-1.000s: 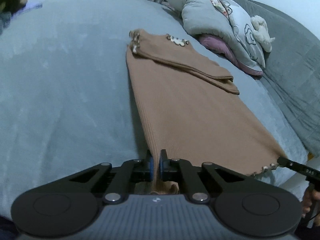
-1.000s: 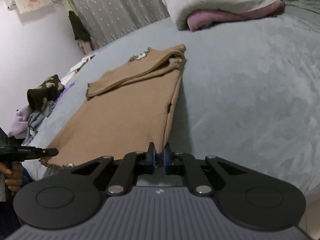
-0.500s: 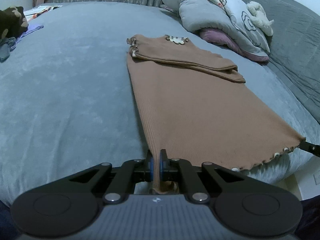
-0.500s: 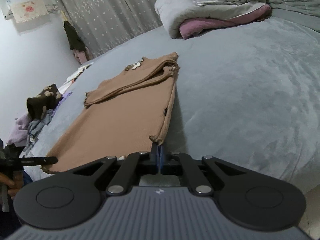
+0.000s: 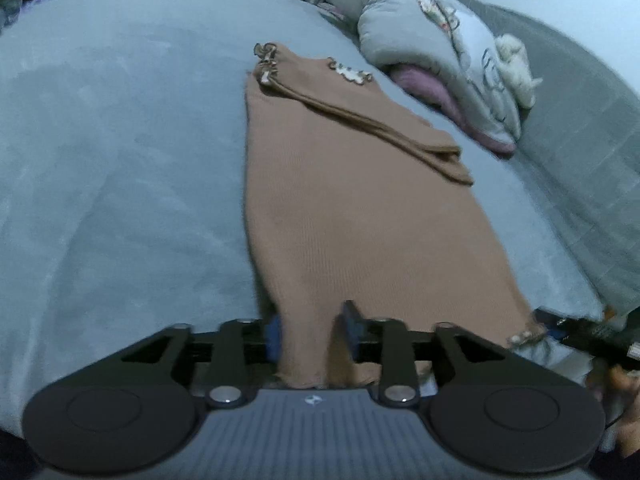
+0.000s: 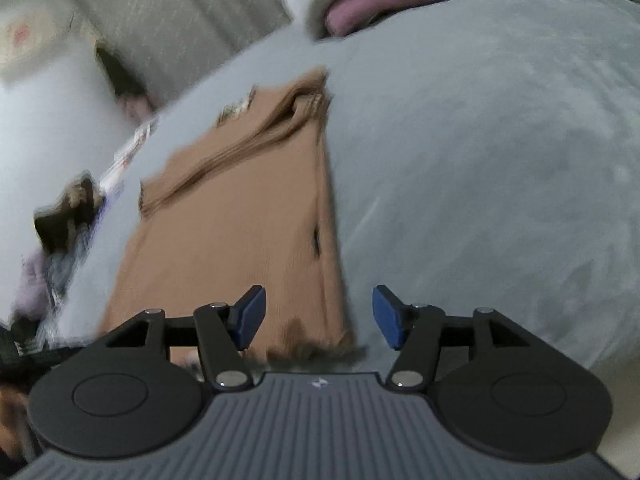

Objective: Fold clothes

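A brown knit garment (image 5: 360,216) lies lengthwise on the grey-blue bed, its sleeves folded across the far end by a bear patch (image 5: 352,74). It also shows in the right wrist view (image 6: 248,220), blurred. My left gripper (image 5: 312,332) is open, and the garment's near hem corner lies loose between its blue pads. My right gripper (image 6: 318,316) is wide open over the other hem corner, which lies between the fingers without being pinched. The right gripper's tip (image 5: 576,330) shows at the hem's right end in the left wrist view.
The bed (image 5: 120,140) stretches wide to the left. Folded grey and pink bedding and a pillow (image 5: 440,60) sit at the far right. A dark soft toy and loose clothes (image 6: 64,216) lie at the bed's left edge. Curtains (image 6: 168,12) hang behind.
Both grippers were shut on the garment's hem corners and have opened, letting the hem drop onto the bed. The right wrist view is now blurred by motion.
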